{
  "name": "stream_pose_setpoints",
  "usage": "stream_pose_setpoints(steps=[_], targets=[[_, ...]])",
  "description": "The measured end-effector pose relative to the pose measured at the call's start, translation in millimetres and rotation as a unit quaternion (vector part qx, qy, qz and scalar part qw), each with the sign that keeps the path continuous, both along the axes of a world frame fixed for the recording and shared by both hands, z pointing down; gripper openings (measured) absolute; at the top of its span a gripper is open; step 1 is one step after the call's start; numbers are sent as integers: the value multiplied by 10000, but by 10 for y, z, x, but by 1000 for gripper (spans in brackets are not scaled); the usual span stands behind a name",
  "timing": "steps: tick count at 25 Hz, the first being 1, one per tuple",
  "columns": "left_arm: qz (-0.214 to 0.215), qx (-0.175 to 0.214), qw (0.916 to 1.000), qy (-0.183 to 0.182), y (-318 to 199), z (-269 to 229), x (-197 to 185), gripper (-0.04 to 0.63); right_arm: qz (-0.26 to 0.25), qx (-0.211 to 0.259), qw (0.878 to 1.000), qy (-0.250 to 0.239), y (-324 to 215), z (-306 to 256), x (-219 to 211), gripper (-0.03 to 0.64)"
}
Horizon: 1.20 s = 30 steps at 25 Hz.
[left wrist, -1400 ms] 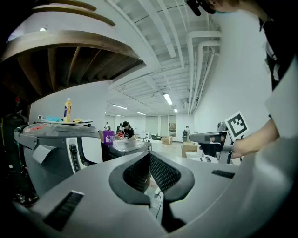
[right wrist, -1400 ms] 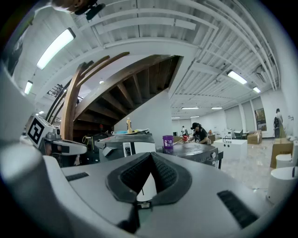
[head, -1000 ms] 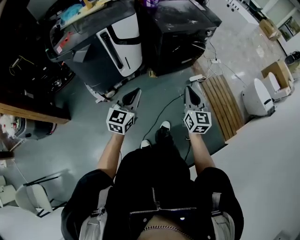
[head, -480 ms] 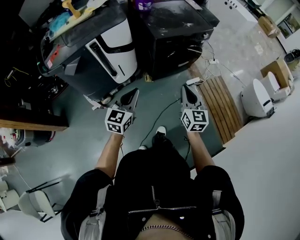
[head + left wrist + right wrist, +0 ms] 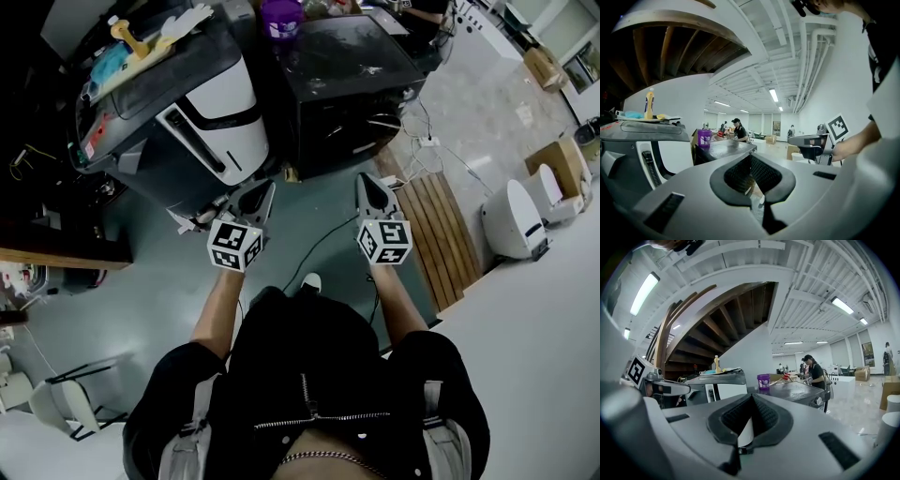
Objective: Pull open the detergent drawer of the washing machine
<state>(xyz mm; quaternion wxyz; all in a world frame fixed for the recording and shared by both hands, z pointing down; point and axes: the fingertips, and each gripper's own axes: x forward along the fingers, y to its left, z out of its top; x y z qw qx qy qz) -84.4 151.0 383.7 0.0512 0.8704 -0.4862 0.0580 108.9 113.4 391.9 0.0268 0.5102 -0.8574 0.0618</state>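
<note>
In the head view two machines stand side by side ahead of me. One is a grey machine with a white front panel and a dark handle (image 5: 202, 117); the other is a black machine (image 5: 347, 80). I cannot pick out a detergent drawer on either. My left gripper (image 5: 258, 194) points at the grey machine's foot, short of it. My right gripper (image 5: 369, 184) points at the black machine's base, also apart from it. Both are shut with nothing between the jaws. In their own views the left gripper (image 5: 751, 159) and right gripper (image 5: 752, 397) look across the machine tops.
A purple cup (image 5: 279, 17) stands on the black machine and a yellow bottle (image 5: 127, 36) on the grey one. A cable (image 5: 323, 234) runs over the floor between my feet. A wooden slat pallet (image 5: 450, 216) and a white appliance (image 5: 511, 202) lie to the right.
Both grippers have moved forward side by side towards the two machines, which now sit lower and nearer in the head view. Their jaws stayed shut.
</note>
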Motion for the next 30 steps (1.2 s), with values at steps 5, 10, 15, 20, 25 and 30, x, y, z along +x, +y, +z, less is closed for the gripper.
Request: stream_pose_setpoints(steps=[5, 10, 15, 20, 25, 30], targets=[[-33, -48, 10000, -53, -182, 21, 153, 21, -39, -63, 9999, -113, -218, 33, 156, 6], [-68, -61, 9999, -69, -393, 34, 213, 21, -50, -209, 9995, -239, -415, 144, 219, 8], [-96, -134, 9999, 41, -655, 110, 241, 21, -120, -334, 9992, -197, -640, 250, 198, 8], [-4, -270, 9996, 107, -1086, 260, 266, 21, -67, -445, 9988, -210, -997, 321, 170, 8], [111, -288, 9993, 194, -1680, 270, 268, 21, 10, -520, 9984, -202, -1461, 335, 110, 8], [336, -292, 9989, 177, -2254, 241, 264, 21, 191, -573, 9979, -240, -2007, 289, 66, 8]])
